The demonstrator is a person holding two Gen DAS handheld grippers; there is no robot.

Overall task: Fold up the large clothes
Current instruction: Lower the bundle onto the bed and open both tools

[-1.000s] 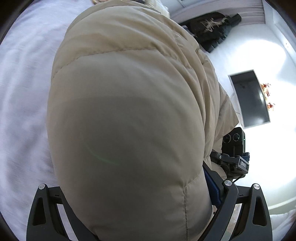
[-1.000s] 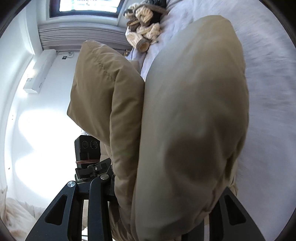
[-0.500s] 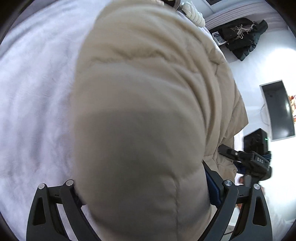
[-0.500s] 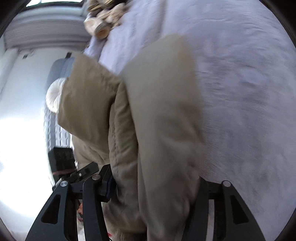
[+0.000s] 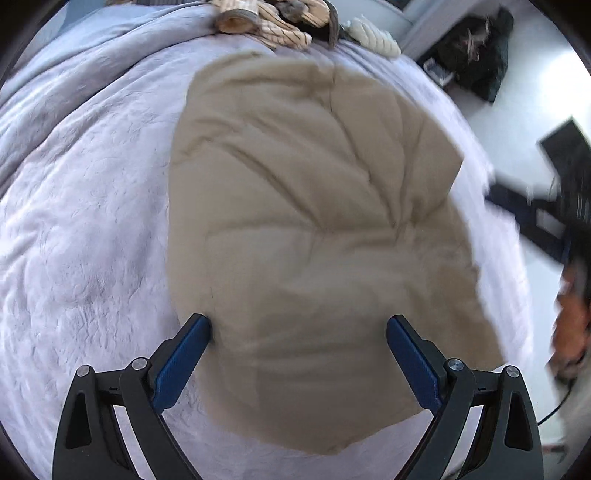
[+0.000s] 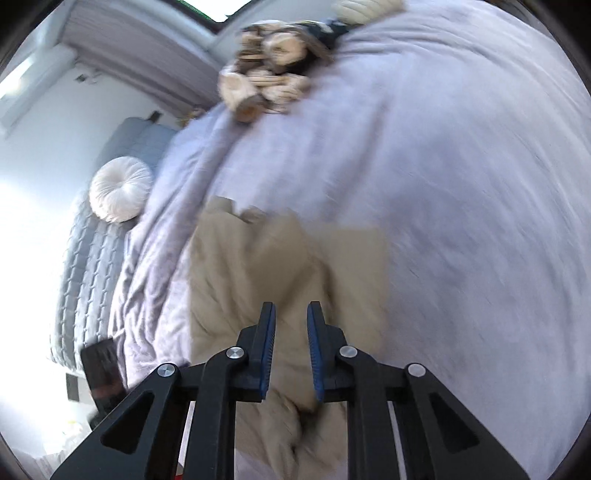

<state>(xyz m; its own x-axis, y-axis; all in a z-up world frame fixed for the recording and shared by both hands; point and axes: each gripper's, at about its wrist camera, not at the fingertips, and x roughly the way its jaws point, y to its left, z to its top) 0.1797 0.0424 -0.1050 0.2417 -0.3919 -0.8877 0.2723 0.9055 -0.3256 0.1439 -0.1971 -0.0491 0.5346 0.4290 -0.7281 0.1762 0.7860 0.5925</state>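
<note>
The beige puffer jacket [image 5: 314,229] is seen lying spread on the bed [image 5: 85,229], which is covered by a pale lilac blanket; its quilted surface is creased and puffed, and its near edge is reached just short of the bottom of the left wrist view; the left claw [image 5: 298,325] is held released, its blue-padded fingers [image 5: 181,358] spread wide to either side of the jacket's lower part, and nothing is gripped between them, though whether the pads touch the fabric cannot be told; the right claw [image 6: 290,314] is held over the same jacket [image 6: 258,266], its blue pads parted by a narrow gap in which no cloth is pinched; in the right wrist view the jacket is shown blurred, bunched into folds below the fingers; a heap of striped and knitted clothes [image 5: 273,18] is found at the far edge of the bed, well apart from the jacket; a round white cushion [image 6: 120,194] is seen on a grey quilted surface beside the blanket; a dark garment [image 5: 476,48] and a dark screen [image 5: 569,155] are shown against the white wall at the right of the left wrist view.
</note>
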